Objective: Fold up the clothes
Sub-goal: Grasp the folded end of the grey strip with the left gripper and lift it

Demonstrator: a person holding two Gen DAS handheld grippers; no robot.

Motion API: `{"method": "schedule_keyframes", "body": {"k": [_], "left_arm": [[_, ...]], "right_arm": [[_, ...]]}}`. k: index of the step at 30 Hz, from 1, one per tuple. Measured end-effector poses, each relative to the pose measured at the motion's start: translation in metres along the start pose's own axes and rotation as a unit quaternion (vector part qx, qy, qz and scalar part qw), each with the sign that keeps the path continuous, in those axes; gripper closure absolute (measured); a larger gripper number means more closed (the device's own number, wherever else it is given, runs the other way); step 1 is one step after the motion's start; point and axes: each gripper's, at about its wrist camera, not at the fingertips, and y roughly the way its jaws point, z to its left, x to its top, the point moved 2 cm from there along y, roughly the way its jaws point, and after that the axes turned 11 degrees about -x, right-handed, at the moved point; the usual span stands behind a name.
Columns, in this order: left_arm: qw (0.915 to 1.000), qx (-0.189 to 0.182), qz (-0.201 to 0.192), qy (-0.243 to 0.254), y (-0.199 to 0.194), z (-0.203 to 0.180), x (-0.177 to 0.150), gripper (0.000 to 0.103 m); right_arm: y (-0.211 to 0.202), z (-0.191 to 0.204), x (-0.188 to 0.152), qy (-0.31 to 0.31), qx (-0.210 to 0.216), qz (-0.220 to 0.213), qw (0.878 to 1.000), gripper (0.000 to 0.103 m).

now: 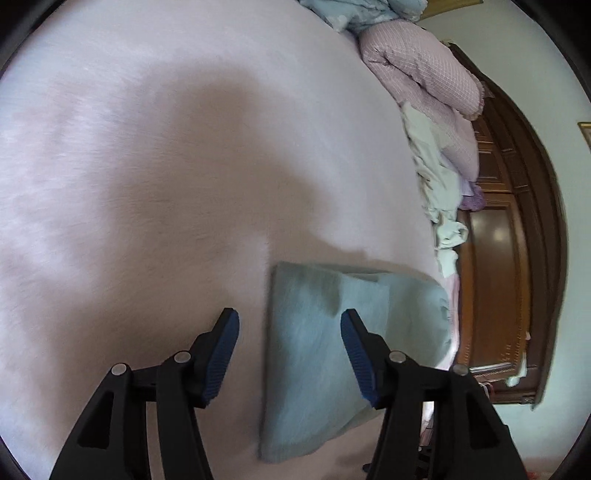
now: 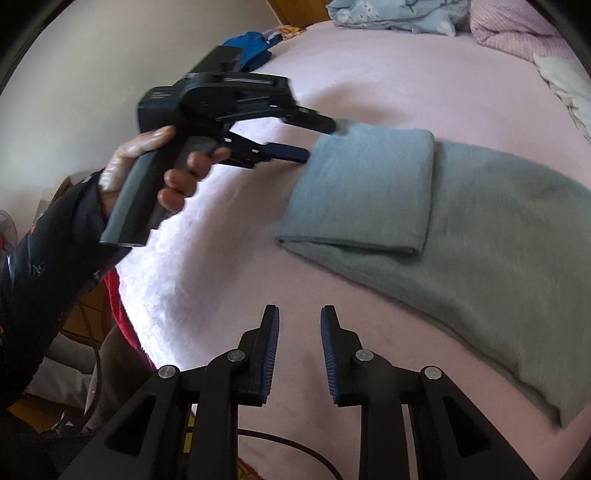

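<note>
A grey-blue garment point(image 2: 498, 258) lies flat on the pink bed sheet point(image 2: 369, 74), with one end folded over into a rectangle point(image 2: 362, 188) on top. A hand holds my left gripper point(image 2: 320, 139) at the far left corner of that fold, jaws apart. In the left wrist view the left gripper point(image 1: 290, 332) is open, and the garment point(image 1: 317, 369) lies below and between its fingers. My right gripper point(image 2: 299, 317) hovers open over bare sheet, in front of the garment's near edge, with nothing in it.
A pink checked quilt point(image 1: 424, 70) and a light blue quilt point(image 2: 399, 13) are piled at the bed's head, with pale green clothes point(image 1: 436, 177) by a wooden headboard point(image 1: 495, 258). Blue clothing point(image 2: 253, 46) lies at the far edge. A black cable point(image 2: 295, 446) runs below the right gripper.
</note>
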Motion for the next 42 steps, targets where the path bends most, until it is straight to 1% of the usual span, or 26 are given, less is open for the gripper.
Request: {"method": "schedule_keyframes", "body": {"k": [2, 3, 4, 5, 6, 8, 9, 11, 12, 14, 18, 20, 22, 24, 25, 28, 31, 32, 33, 34, 35, 37, 40, 42], "left_arm": [[0.9999, -0.004, 0.017, 0.003, 0.007, -0.002, 0.003, 0.051], [0.9997, -0.005, 0.025, 0.005, 0.011, -0.002, 0.004, 0.054], [0.9994, -0.007, 0.033, 0.006, 0.015, -0.003, 0.005, 0.064], [0.9991, -0.009, 0.041, 0.008, 0.018, -0.004, 0.006, 0.07], [0.9987, -0.011, 0.05, 0.01, 0.022, -0.005, 0.008, 0.085], [0.9976, -0.014, 0.066, 0.013, 0.029, -0.006, 0.01, 0.086], [0.9973, -0.02, 0.07, 0.006, 0.029, -0.006, 0.011, 0.087], [0.9965, -0.027, 0.078, -0.004, 0.028, -0.006, 0.012, 0.087], [0.9961, -0.03, 0.082, -0.007, 0.028, -0.007, 0.013, 0.087], [0.9952, -0.036, 0.09, -0.014, 0.027, -0.009, 0.014, 0.087], [0.993, -0.056, 0.1, -0.029, 0.026, -0.013, 0.015, 0.087], [0.9925, -0.062, 0.102, -0.029, 0.026, -0.016, 0.014, 0.087], [0.9917, -0.067, 0.106, -0.032, 0.026, -0.014, 0.015, 0.087], [0.9908, -0.072, 0.109, -0.034, 0.025, -0.013, 0.015, 0.087], [0.9904, -0.074, 0.111, -0.036, 0.025, -0.012, 0.016, 0.087], [0.9892, -0.079, 0.116, -0.042, 0.025, -0.008, 0.016, 0.087], [0.9884, -0.084, 0.118, -0.045, 0.029, -0.005, 0.016, 0.087], [0.9881, -0.086, 0.119, -0.046, 0.029, -0.004, 0.015, 0.087], [0.988, -0.088, 0.119, -0.046, 0.029, -0.004, 0.015, 0.087], [0.9881, -0.086, 0.119, -0.045, 0.029, -0.004, 0.015, 0.087], [0.9883, -0.084, 0.119, -0.045, 0.03, -0.003, 0.015, 0.087], [0.9887, -0.082, 0.117, -0.046, 0.029, -0.003, 0.014, 0.087], [0.9891, -0.082, 0.111, -0.05, 0.026, -0.003, 0.013, 0.087], [0.9902, -0.077, 0.107, -0.047, 0.023, -0.009, 0.012, 0.087]], "right_arm": [[0.001, 0.006, 0.006, -0.008, -0.007, -0.003, 1.0, 0.078], [0.002, 0.009, 0.008, -0.015, -0.012, -0.005, 1.0, 0.078], [0.002, 0.012, 0.011, -0.022, -0.017, -0.008, 1.0, 0.078], [0.003, 0.017, 0.014, -0.03, -0.022, -0.011, 0.999, 0.078], [0.005, 0.021, 0.016, -0.037, -0.027, -0.014, 0.999, 0.075], [0.011, 0.034, 0.02, -0.057, -0.049, -0.021, 0.997, 0.07], [0.015, 0.041, 0.021, -0.069, -0.062, -0.026, 0.995, 0.067], [0.022, 0.056, 0.022, -0.103, -0.095, -0.04, 0.989, 0.065], [0.026, 0.064, 0.022, -0.122, -0.113, -0.047, 0.985, 0.063], [0.034, 0.078, 0.02, -0.165, -0.155, -0.064, 0.972, 0.058], [0.049, 0.094, 0.018, -0.223, -0.227, -0.087, 0.944, 0.057], [0.053, 0.101, 0.018, -0.24, -0.259, -0.103, 0.93, 0.052], [0.059, 0.109, 0.019, -0.258, -0.282, -0.113, 0.917, 0.042], [0.066, 0.116, 0.018, -0.27, -0.3, -0.118, 0.907, 0.039], [0.071, 0.12, 0.018, -0.275, -0.307, -0.118, 0.904, 0.039], [0.086, 0.126, 0.021, -0.276, -0.321, -0.107, 0.9, 0.039], [0.094, 0.128, 0.024, -0.27, -0.351, -0.111, 0.89, 0.04], [0.095, 0.128, 0.025, -0.269, -0.358, -0.114, 0.887, 0.042], [0.097, 0.128, 0.026, -0.269, -0.367, -0.113, 0.883, 0.055], [0.098, 0.127, 0.027, -0.268, -0.373, -0.111, 0.881, 0.074], [0.098, 0.125, 0.028, -0.262, -0.367, -0.106, 0.886, 0.074], [0.091, 0.122, 0.031, -0.243, -0.346, -0.105, 0.9, 0.083], [0.077, 0.12, 0.035, -0.223, -0.325, -0.113, 0.912, 0.084], [0.062, 0.116, 0.038, -0.193, -0.298, -0.124, 0.927, 0.085]]}}
